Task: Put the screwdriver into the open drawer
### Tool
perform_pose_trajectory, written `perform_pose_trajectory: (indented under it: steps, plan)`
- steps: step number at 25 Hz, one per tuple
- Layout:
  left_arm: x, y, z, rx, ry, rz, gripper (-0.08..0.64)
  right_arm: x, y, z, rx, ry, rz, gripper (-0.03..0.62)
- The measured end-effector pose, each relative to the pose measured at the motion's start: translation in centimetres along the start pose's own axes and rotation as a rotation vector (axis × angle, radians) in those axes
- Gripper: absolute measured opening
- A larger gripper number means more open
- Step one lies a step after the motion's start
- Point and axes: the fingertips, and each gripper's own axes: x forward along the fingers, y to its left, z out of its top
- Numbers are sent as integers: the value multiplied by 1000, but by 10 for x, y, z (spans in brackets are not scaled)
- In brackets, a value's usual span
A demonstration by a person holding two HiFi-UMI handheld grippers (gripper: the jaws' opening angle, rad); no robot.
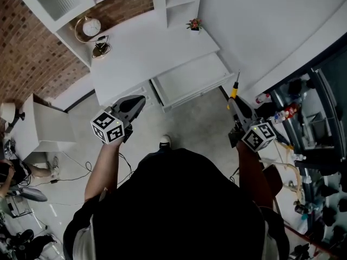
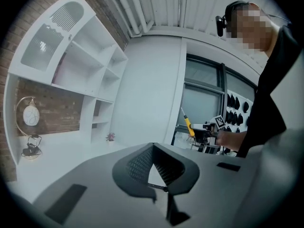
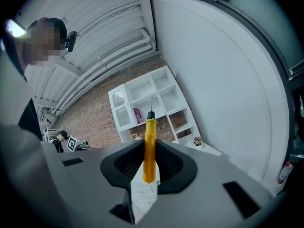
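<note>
A yellow-handled screwdriver (image 1: 234, 90) sticks out forward from my right gripper (image 1: 235, 99), which is shut on its handle. In the right gripper view the screwdriver (image 3: 149, 148) stands upright between the jaws of that gripper (image 3: 149, 151), metal tip pointing away. The open white drawer (image 1: 190, 79) juts from the front of the white desk (image 1: 146, 47), just ahead and left of the screwdriver's tip. My left gripper (image 1: 139, 101) hovers in front of the desk, left of the drawer, holding nothing. Its jaws (image 2: 153, 148) meet at the tips. The left gripper view also catches the screwdriver (image 2: 188, 125) off to the right.
A white shelf unit (image 1: 54, 4) rises behind the desk, with a round lamp (image 1: 91, 27) and a small potted plant (image 1: 194, 24) on the desktop. A white box (image 1: 46, 126) stands at the left, cluttered racks (image 1: 303, 118) at the right. Cables (image 1: 70, 167) lie on the floor.
</note>
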Motion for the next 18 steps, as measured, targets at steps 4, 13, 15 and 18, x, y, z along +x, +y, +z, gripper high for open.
perform_pose_trajectory:
  steps: [4, 13, 15, 18]
  plan:
    - [8, 18, 1, -5, 10, -11, 15, 19, -4, 0, 9, 1, -6, 83]
    - [19, 57, 11, -5, 24, -30, 15, 59, -8, 1, 17, 1, -28, 83]
    - [20, 66, 13, -8, 26, -33, 15, 67, -7, -1, 15, 9, -29, 81]
    - [22, 77, 14, -11, 30, -41, 15, 78, -7, -2, 9, 14, -28, 83]
